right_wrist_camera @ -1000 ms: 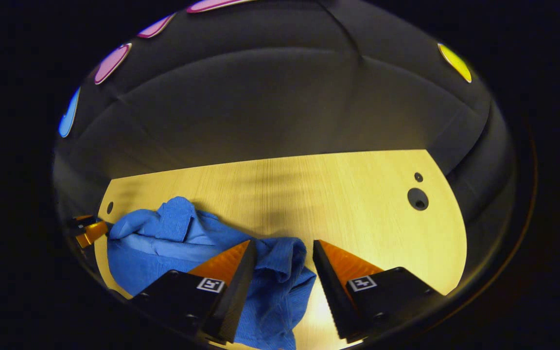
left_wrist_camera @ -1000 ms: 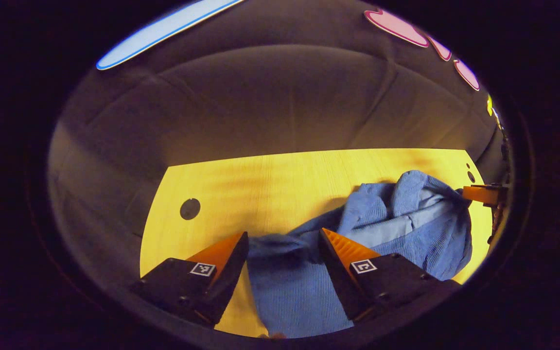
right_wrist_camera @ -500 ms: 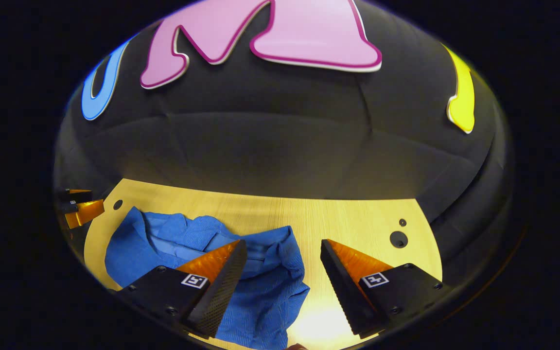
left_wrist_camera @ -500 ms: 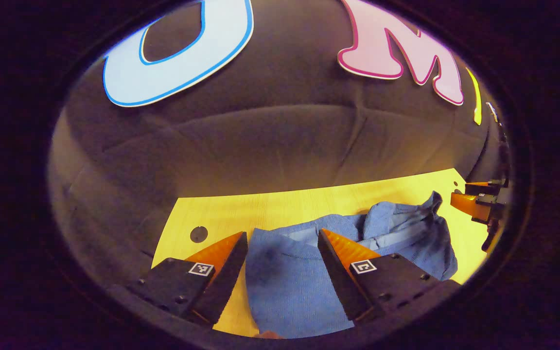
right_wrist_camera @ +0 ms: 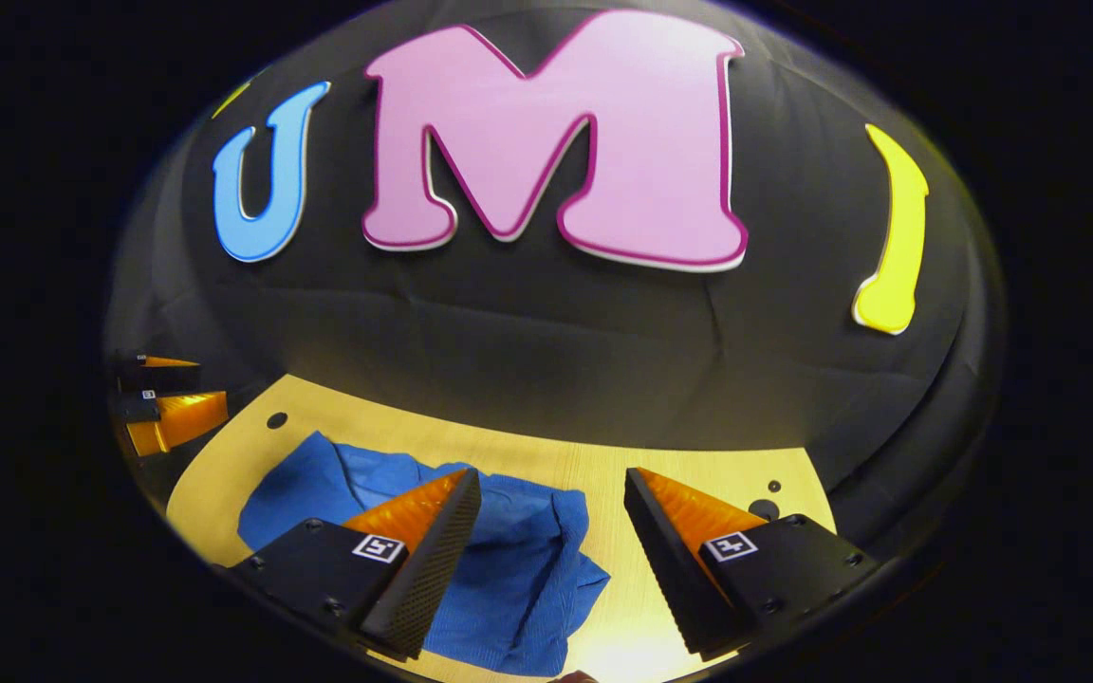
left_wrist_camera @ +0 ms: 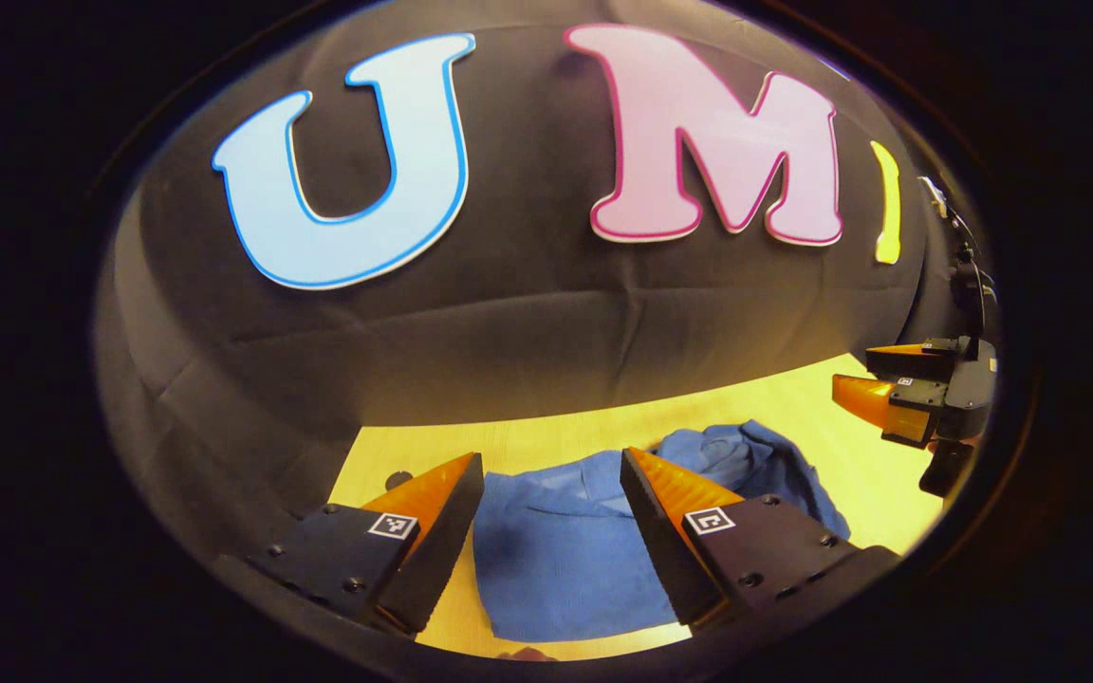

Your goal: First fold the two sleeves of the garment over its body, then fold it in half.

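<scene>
The left gripper [left_wrist_camera: 551, 493] has its two orange fingers [left_wrist_camera: 433, 498] spread wide apart, with nothing pinched between them and both tips free. The right gripper [right_wrist_camera: 551, 503] is likewise parted, its fingers [right_wrist_camera: 689, 517] well apart and gripping nothing. From the left gripper view, the right gripper [left_wrist_camera: 864, 375] sits off beyond the right finger, its tips apart too.

left hand-held gripper [left_wrist_camera: 551, 474]: raised | right hand-held gripper [right_wrist_camera: 546, 493]: raised | garment [left_wrist_camera: 565, 560]: released, flatter

Garment [left_wrist_camera: 556, 560] on table [left_wrist_camera: 527, 441], seemingly below both tongs.
</scene>
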A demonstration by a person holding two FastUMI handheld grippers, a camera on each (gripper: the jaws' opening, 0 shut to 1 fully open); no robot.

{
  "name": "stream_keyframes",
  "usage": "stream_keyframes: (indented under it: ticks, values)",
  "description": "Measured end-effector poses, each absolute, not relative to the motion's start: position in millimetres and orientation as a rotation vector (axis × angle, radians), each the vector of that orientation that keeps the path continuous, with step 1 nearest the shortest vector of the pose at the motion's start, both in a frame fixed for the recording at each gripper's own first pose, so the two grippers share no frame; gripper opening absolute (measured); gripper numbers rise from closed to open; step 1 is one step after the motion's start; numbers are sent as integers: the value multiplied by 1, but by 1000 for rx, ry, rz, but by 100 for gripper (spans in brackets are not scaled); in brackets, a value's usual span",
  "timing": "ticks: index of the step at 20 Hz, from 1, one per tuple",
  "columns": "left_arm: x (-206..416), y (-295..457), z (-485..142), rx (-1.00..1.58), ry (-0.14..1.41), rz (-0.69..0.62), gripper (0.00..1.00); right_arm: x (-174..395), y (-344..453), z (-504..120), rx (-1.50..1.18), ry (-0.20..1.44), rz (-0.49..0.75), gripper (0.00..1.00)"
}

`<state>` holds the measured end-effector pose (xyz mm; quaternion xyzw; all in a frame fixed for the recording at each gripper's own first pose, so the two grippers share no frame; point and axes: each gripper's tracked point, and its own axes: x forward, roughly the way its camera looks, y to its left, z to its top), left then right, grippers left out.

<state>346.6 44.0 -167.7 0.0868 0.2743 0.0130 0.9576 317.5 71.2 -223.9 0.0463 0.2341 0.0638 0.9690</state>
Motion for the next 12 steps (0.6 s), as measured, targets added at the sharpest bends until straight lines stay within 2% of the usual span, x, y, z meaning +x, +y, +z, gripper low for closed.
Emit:
stream_keyframes:
  ticks: [5,12]
  values:
    - [304,20,-130,173,471,8,85,272,75,-151,72,330,119,98]
    - [195,10,-81,152,320,-7,84,150,82,-71,50,180,97,97]
